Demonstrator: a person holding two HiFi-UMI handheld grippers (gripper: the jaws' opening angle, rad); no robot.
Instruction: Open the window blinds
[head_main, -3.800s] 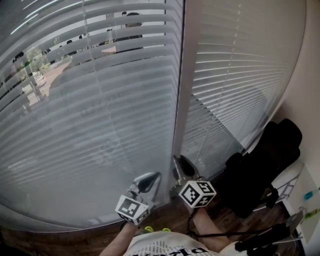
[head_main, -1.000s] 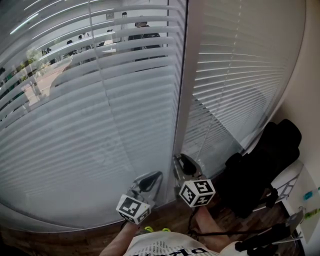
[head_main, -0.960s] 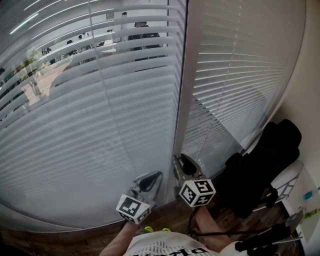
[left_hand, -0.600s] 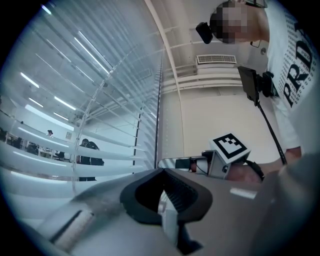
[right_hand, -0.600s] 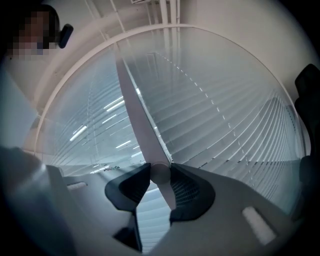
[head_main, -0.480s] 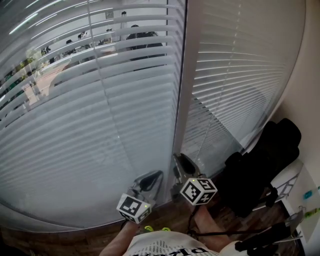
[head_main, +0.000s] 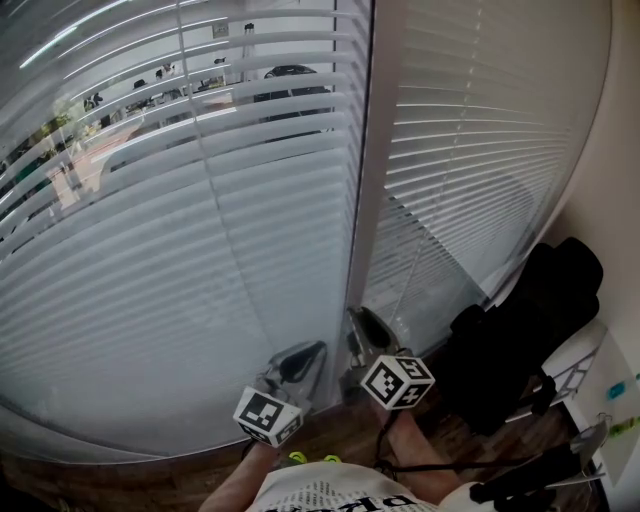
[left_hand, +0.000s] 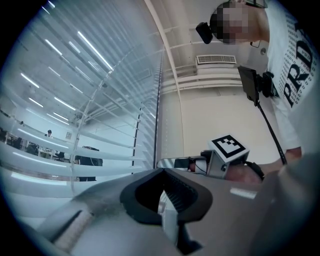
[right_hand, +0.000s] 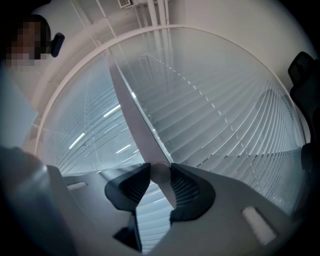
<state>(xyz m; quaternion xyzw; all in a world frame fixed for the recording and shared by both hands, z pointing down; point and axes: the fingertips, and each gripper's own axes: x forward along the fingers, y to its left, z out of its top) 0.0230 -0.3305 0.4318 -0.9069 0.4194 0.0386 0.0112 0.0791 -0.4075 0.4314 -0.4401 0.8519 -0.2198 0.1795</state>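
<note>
White slatted blinds (head_main: 180, 260) fill nearly everything ahead of both sets of jaws. They hang in two panels with a pale frame post (head_main: 372, 170) between them.

My right gripper (head_main: 362, 325) sits just to the right of the foot of that post. In the right gripper view its jaws are clamped on the tilt wand (right_hand: 160, 173). The pale round rod sits squarely between the two dark ribbed pads, and both pads touch it. The rod's thickness holds the jaws a fair way apart. Beyond those jaws, the slats of the right-hand panel lie flat and overlap.

My left gripper (head_main: 297, 360) is close beside the right one, on its left, in front of the bottom of the left panel. In the left gripper view its jaw tips meet, so I read it as closed. A pale sliver shows in the slit behind the tips. From here I can't tell whether that is something thin caught there or only light coming through.

High above the left jaws, the upper slats of the left panel are tipped enough for dark shapes and greenery to show between them. The slats nearer the jaws read as one solid grey-white sheet. Below both grippers runs a strip of wooden floor (head_main: 335, 440).
</note>
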